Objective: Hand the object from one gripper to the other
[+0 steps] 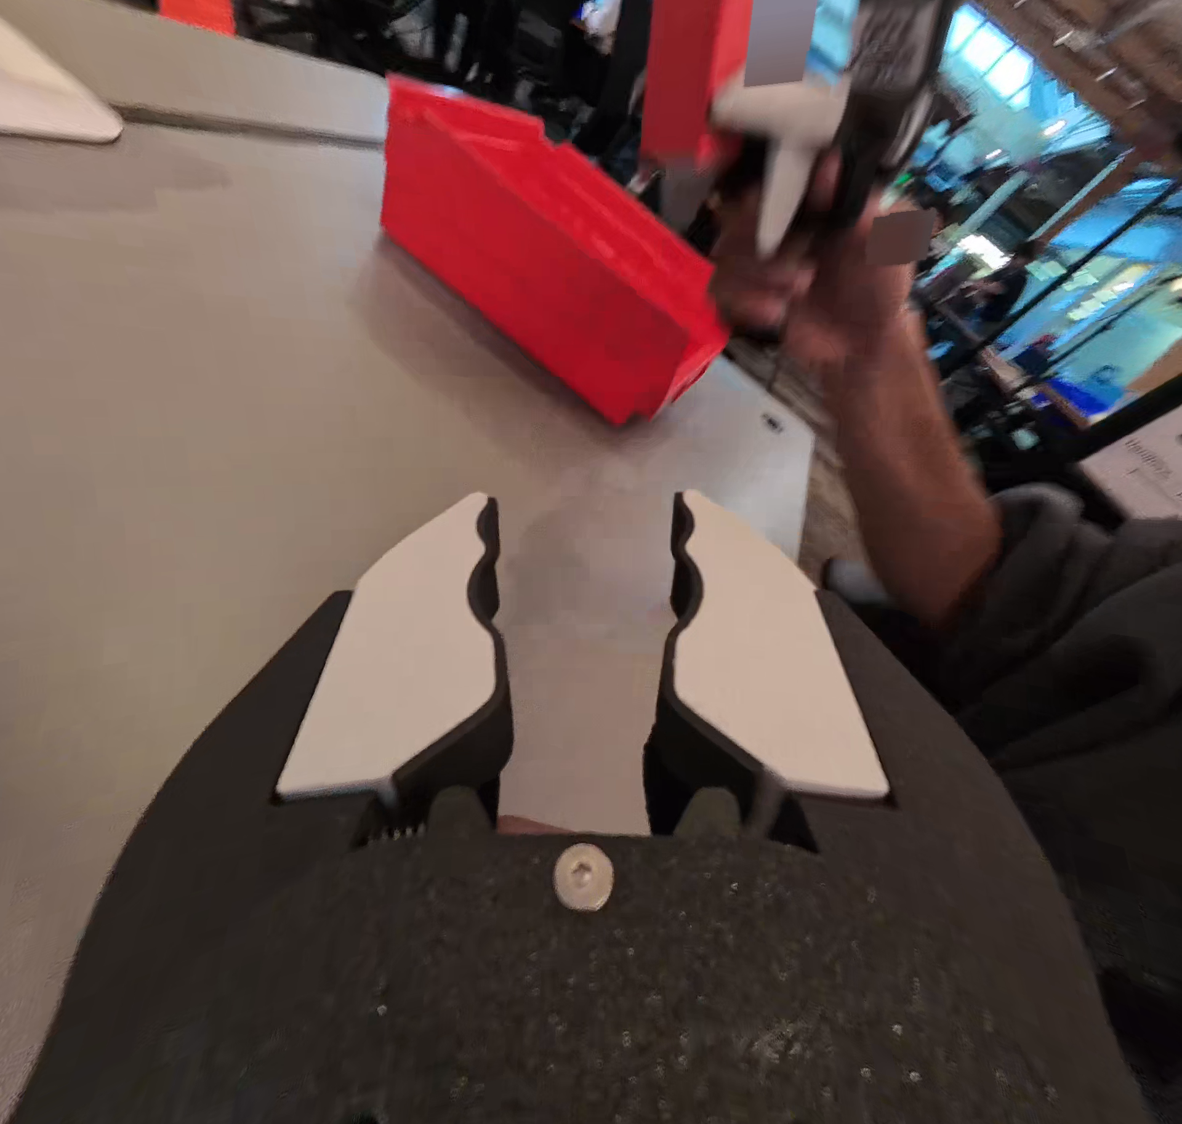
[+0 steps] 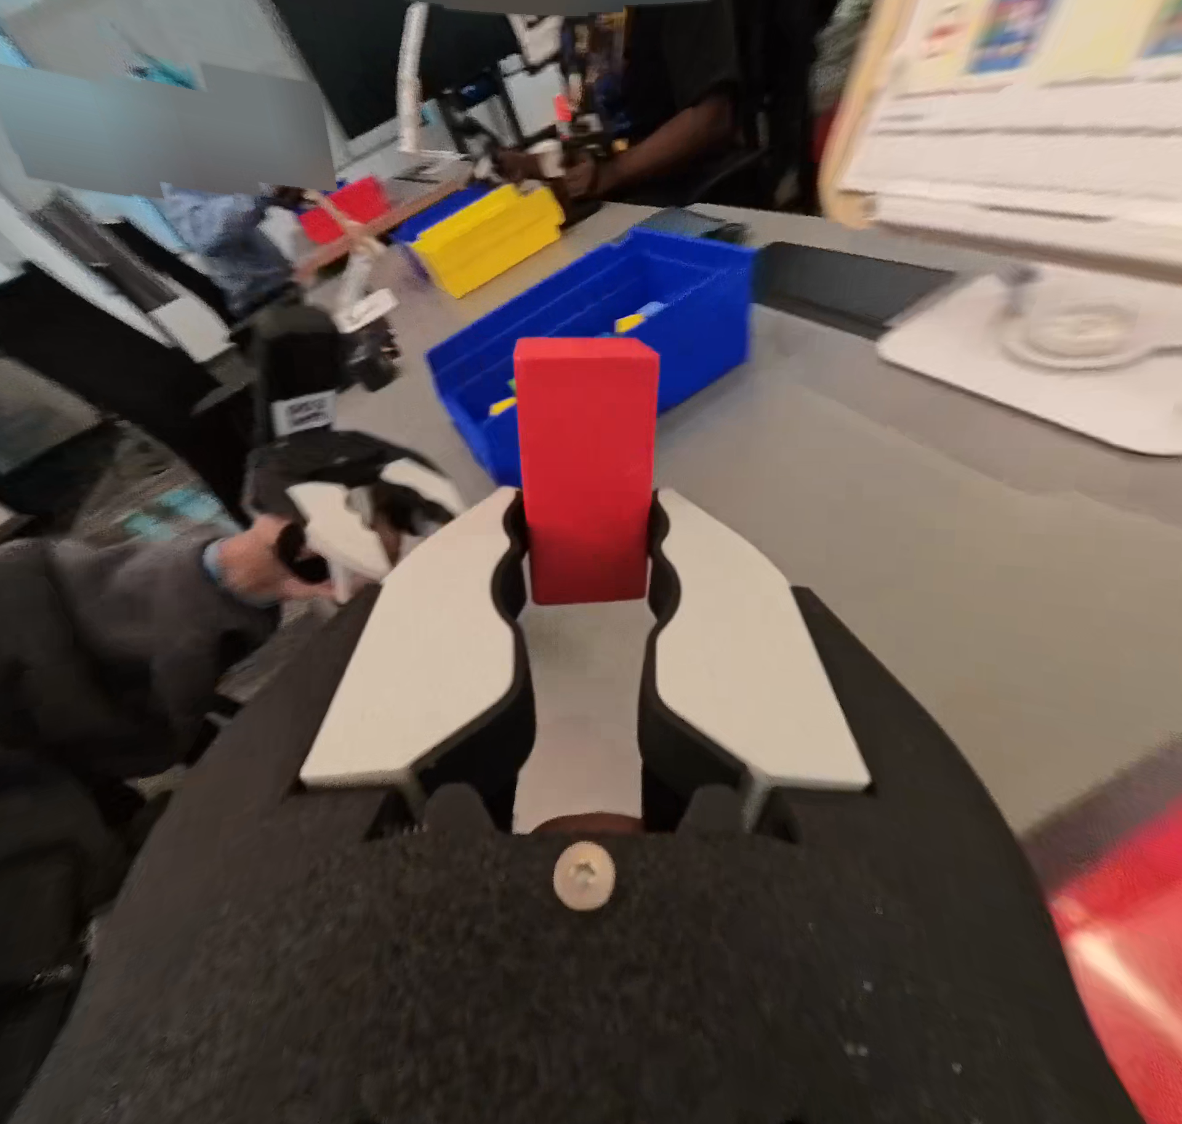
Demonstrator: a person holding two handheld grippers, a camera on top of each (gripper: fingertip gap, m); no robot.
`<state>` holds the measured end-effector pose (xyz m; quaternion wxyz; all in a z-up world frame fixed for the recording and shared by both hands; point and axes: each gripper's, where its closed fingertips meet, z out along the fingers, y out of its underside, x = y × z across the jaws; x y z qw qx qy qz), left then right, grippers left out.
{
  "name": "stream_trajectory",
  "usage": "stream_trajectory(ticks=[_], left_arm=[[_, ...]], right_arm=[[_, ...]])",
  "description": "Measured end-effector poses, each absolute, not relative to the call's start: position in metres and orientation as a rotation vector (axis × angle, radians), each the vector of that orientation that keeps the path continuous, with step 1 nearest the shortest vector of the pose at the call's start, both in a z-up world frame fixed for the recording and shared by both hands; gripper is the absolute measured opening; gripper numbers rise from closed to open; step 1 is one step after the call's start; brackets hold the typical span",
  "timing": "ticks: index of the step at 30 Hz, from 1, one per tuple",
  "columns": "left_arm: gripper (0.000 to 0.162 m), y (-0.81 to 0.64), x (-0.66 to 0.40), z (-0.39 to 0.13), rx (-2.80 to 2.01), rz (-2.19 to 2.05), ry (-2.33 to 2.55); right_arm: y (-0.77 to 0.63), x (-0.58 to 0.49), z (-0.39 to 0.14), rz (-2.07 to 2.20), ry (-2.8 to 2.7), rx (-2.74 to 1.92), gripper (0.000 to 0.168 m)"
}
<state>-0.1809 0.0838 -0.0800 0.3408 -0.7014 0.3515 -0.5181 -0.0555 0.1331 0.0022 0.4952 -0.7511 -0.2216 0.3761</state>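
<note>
My right gripper (image 2: pixel 584 502) is shut on a red rectangular block (image 2: pixel 585 454), which stands upright between its fingertips, above the grey table (image 2: pixel 831 518). In the left wrist view the same red block (image 1: pixel 694 51) shows high at the upper right, held by the right gripper (image 1: pixel 755 134) in a person's hand. My left gripper (image 1: pixel 585 505) is open and empty, low over the grey table (image 1: pixel 192 390), well below and left of the block. It also shows in the right wrist view (image 2: pixel 358 518), far left, blurred.
A red bin (image 1: pixel 537 249) lies on the table ahead of my left gripper. A blue bin (image 2: pixel 639 306) with small pieces stands behind the block; a yellow bin (image 2: pixel 492 236) farther back. A monitor on a white stand (image 2: pixel 1055 351) is at the right. A person sits across.
</note>
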Motion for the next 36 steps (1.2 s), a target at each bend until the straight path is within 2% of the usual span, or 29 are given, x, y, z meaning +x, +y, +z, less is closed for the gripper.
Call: stream_trajectory(ticks=[3,7,10,13,24,32,36], left_arm=[[0.047,0.061,-0.193,-0.111,-1.920,-1.233,0.958],[0.047,0.046,-0.187,-0.122,-1.980,-1.209,1.009],[0.047,0.045,-0.186,-0.124,-1.982,-1.182,1.036],[0.046,0.048,-0.189,-0.124,-1.988,-1.163,1.038],[0.046,0.044,-0.189,-0.123,-1.985,-1.173,1.060],[0.047,0.042,-0.187,-0.127,-1.982,-1.104,1.100],[0.048,0.045,-0.190,-0.126,-1.974,-1.081,1.090]], right_arm=[[0.144,0.035,0.001,0.641,-0.308,-2.018,0.035],[0.131,0.173,-0.083,-0.056,-0.084,-2.578,0.035],[0.114,0.202,-0.139,-0.091,-0.057,-2.861,0.035],[0.097,0.216,-0.167,-0.164,-0.042,-2.985,0.035],[0.081,0.218,-0.195,-0.142,0.080,-3.055,0.035],[0.082,0.218,-0.195,-0.126,0.088,-3.024,0.035],[0.087,0.225,-0.168,-0.299,0.084,-2.869,0.050]])
